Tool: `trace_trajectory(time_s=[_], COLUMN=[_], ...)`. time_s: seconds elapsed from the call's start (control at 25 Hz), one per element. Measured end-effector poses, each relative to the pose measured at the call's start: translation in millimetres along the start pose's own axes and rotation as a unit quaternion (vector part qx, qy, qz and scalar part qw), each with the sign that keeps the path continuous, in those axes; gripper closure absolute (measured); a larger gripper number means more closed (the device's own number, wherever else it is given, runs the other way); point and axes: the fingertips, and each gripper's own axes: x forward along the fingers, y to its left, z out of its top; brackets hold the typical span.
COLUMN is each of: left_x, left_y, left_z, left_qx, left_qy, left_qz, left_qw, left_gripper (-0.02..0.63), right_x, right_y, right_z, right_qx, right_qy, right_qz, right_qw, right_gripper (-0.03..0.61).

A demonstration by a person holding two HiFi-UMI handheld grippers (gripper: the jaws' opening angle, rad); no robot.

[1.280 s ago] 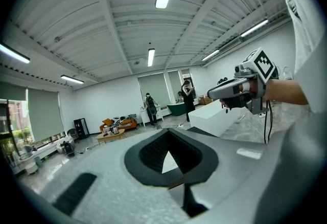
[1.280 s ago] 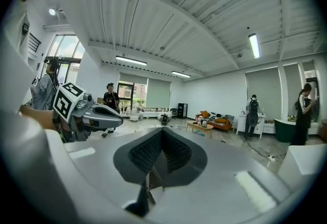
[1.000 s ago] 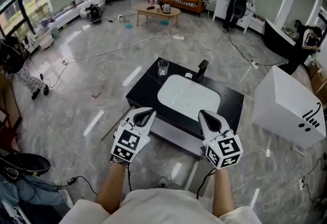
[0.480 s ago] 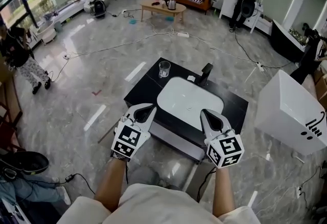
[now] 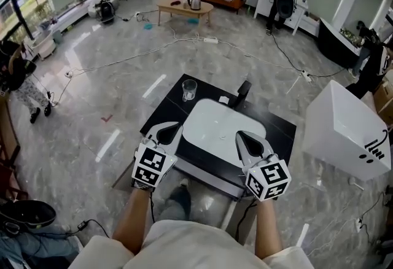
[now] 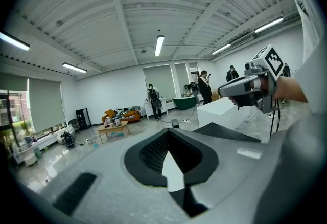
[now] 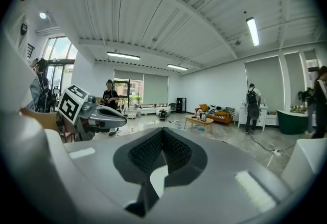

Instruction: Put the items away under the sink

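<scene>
The person is closing in on the sink (image 5: 218, 126). A second ago both tools were hanging short of the black bench (image 5: 279, 129) that carries it. Now the left tool (image 5: 167, 130) is reaching over the near left corner of the sink, and the right tool (image 5: 245, 139) is reaching over its near right rim. The whole bench is sitting lower and larger in the head view, and a foot is showing just short of its front, so the person is stepping up to it rather than only stretching out.

Both tools are travelling closed and empty. Each one's own view is showing its two jaws pressed together with nothing between them, only the room beyond.

The things to put away are sitting untouched. A clear glass (image 5: 188, 89) is standing upright on the bench just past the far left corner of the sink. A small white object (image 5: 225, 100) is lying beside the faucet (image 5: 244, 93) at the sink's far edge; it is too small to identify.

For the task this is looking like the end of the approach, with no item picked up yet. The left tool is the nearer one to the glass, and it will probably need to open before reaching across. The space under the sink is not showing from here, so I cannot tell whether it is open.
</scene>
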Motion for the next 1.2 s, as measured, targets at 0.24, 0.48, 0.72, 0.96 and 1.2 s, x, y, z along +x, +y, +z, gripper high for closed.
trace_trajectory(time_s=[0.24, 0.48, 0.72, 0.96, 1.2], left_x=[48.2, 100.9, 151.1, 188.0, 225.3], left_y=[46.6, 90.4, 119.3, 139.9, 156.2], left_z=[-9.3, -34.9, -68.6, -95.7, -132.9], left_qx=[-0.010, -0.030, -0.043, -0.075, -0.103], left_qy=[0.009, 0.033, 0.064, 0.066, 0.090], left_qz=[-0.005, -0.012, -0.037, -0.072, -0.108], left_qw=[0.9999, 0.9989, 0.9963, 0.9924, 0.9847], left_gripper=[0.609, 0.609, 0.609, 0.592, 0.561], right_x=[53.1, 103.0, 144.4, 182.0, 210.9], right_y=[-23.0, -45.1, -66.9, -80.4, -86.1], right_z=[-3.2, -16.7, -33.9, -58.0, -79.8], right_qx=[0.003, 0.014, 0.022, 0.048, 0.063], right_qy=[0.012, 0.036, 0.060, 0.081, 0.102], right_qz=[-0.016, -0.026, -0.046, -0.061, -0.070], right_qw=[1.000, 0.999, 0.997, 0.994, 0.990], right_gripper=[0.572, 0.572, 0.572, 0.572, 0.572])
